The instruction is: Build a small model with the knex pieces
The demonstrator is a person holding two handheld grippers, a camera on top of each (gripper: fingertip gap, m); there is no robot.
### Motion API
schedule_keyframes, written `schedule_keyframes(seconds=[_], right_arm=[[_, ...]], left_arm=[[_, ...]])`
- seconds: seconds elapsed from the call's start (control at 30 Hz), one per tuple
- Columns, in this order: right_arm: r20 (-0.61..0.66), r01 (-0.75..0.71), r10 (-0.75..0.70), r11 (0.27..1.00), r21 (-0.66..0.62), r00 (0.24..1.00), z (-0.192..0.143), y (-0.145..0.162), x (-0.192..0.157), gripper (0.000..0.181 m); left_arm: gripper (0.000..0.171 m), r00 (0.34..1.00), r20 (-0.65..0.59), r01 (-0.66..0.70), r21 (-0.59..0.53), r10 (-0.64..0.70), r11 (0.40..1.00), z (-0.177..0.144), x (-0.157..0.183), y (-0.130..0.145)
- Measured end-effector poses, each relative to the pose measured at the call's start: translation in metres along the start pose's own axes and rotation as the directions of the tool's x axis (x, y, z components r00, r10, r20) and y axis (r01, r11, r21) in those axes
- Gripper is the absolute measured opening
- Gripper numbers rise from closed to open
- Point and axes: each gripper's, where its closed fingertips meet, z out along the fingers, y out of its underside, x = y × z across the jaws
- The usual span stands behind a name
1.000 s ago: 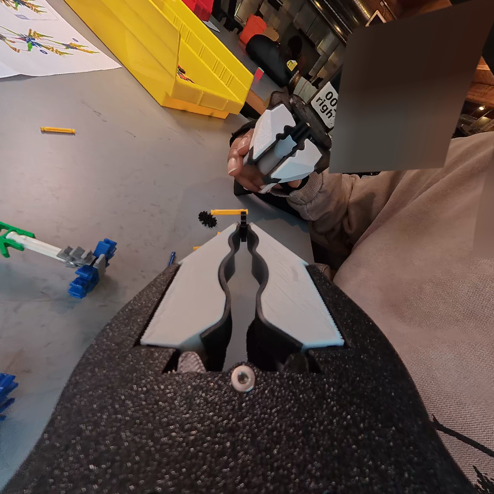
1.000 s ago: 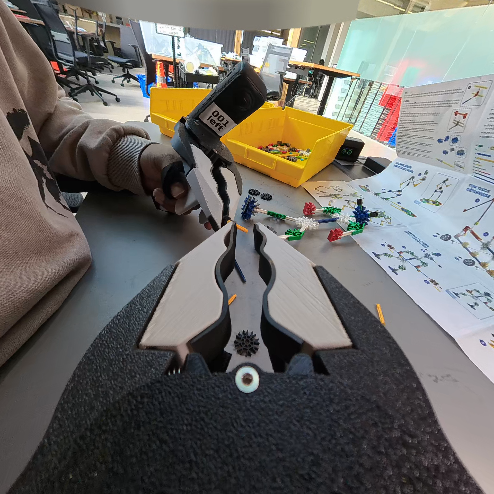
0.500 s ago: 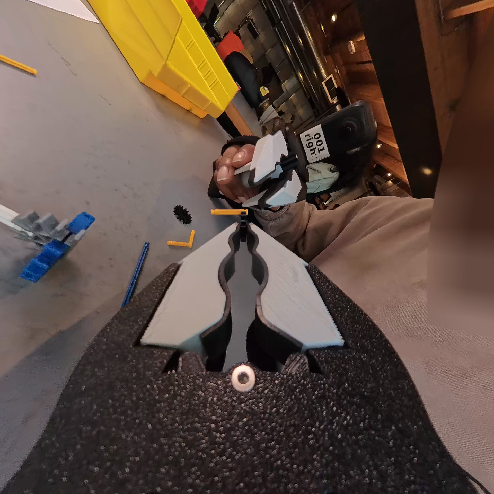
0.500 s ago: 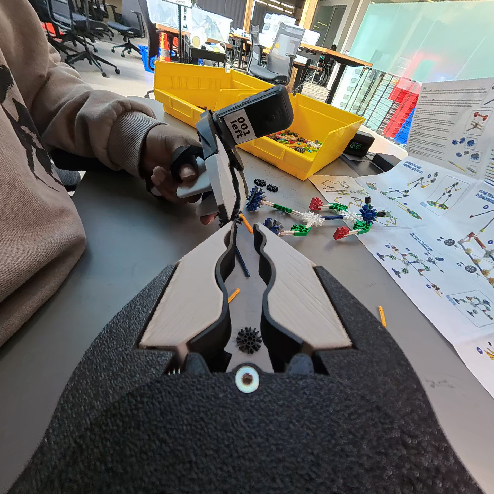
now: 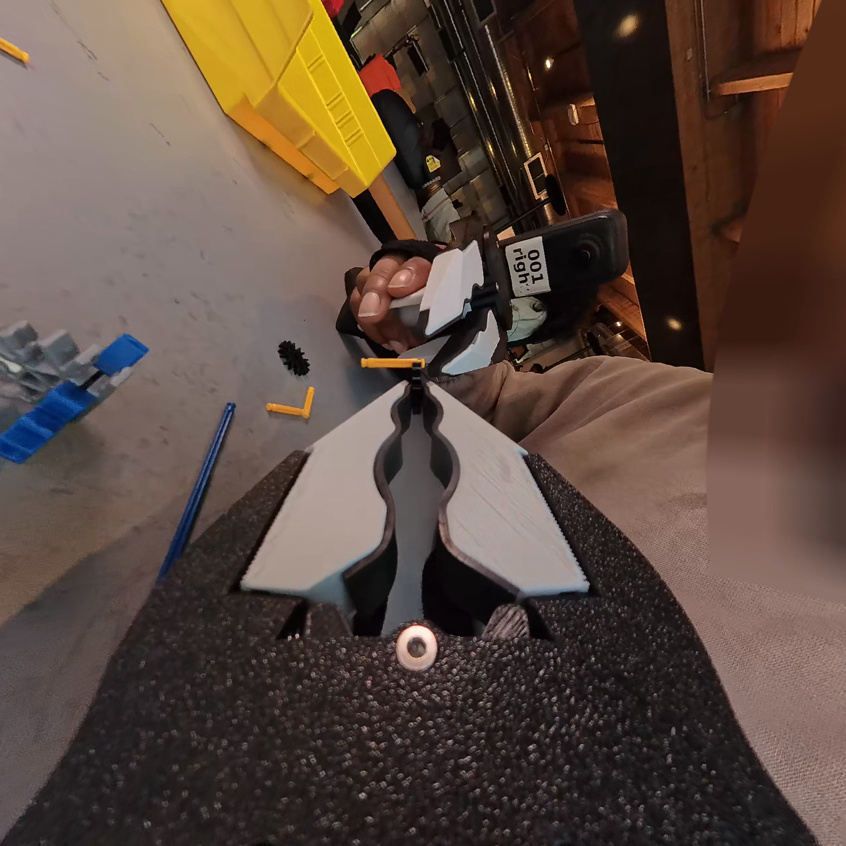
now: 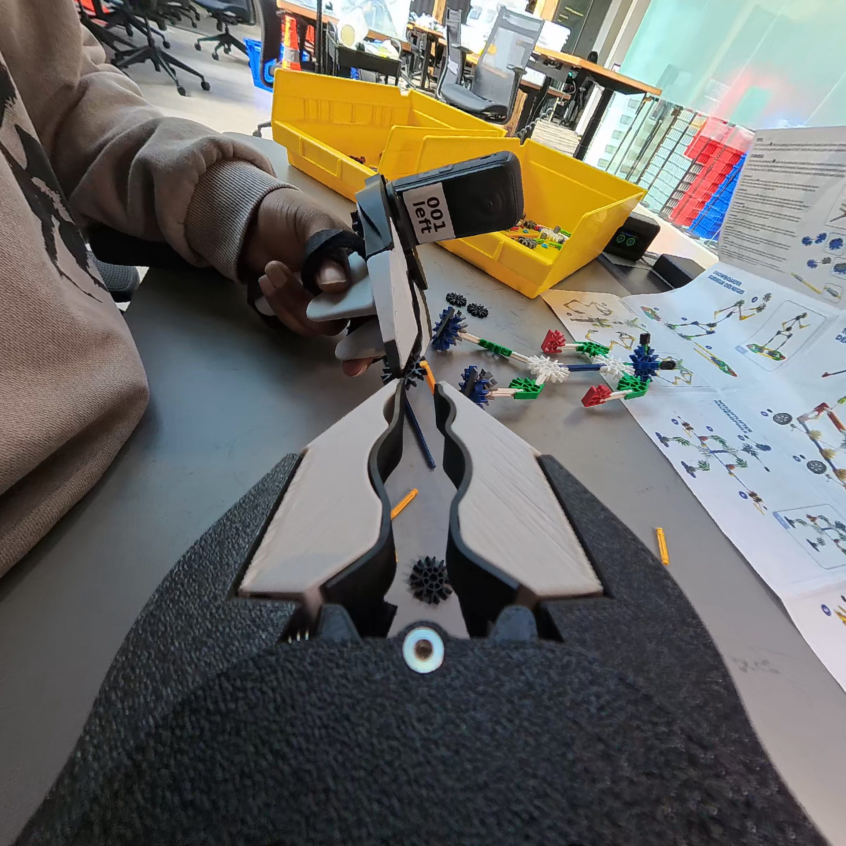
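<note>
My left gripper [image 5: 415, 393] is shut on a small black connector [image 5: 415, 383] with a short yellow rod [image 5: 391, 363] plugged into it, held above the grey table [image 5: 137, 229]. In the right wrist view the left gripper [image 6: 405, 366] is rolled on its side, and its connector [image 6: 412, 371] and rod [image 6: 429, 376] hang just ahead of my right gripper [image 6: 419, 390]. My right gripper is open and empty, with a narrow gap between its tips. A thin blue rod [image 6: 419, 435] and a black gear [image 6: 429, 580] lie on the table below the gap.
A rod-and-connector assembly [image 6: 549, 366] lies to the right, beside instruction sheets [image 6: 732, 435]. Yellow bins [image 6: 458, 151] stand behind. Loose yellow rods [image 6: 661, 545], [image 5: 293, 405], two small black gears [image 6: 467, 304] and a person's sleeve [image 6: 160, 174] at the left are near. The grippers are tip to tip, or close to it. Left tips and right tips are each some 10 centimeters from the black gear [image 6: 429, 580]. It turns up in the left wrist view [image 5: 298, 360] as well.
My left gripper has rolled onto its side, still holding the connector and rod, and now sits closer to the tips of my right gripper. The right gripper stays open.
</note>
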Motion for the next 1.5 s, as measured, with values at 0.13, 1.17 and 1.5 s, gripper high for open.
schedule_keyframes(seconds=[0.13, 1.17, 1.5], right_arm=[[0.004, 0.009, -0.009, 1.0, -0.006, 1.0, 0.001, 0.001, -0.002, 0.011], [0.243, 0.032, 0.133, 0.818, -0.574, 0.961, -0.011, 0.089, -0.021, 0.01], [0.298, 0.054, 0.175, 0.778, -0.626, 0.938, -0.004, 0.087, -0.024, 0.001]], left_arm=[[0.002, 1.0, -0.001, 0.008, 0.003, -0.008, 1.0, 0.0, 0.0, 0.0], [0.001, 0.997, -0.016, 0.077, 0.021, -0.077, 0.997, -0.002, -0.002, -0.003], [0.001, 0.997, -0.01, 0.074, 0.025, -0.074, 0.997, -0.003, -0.001, -0.003]])
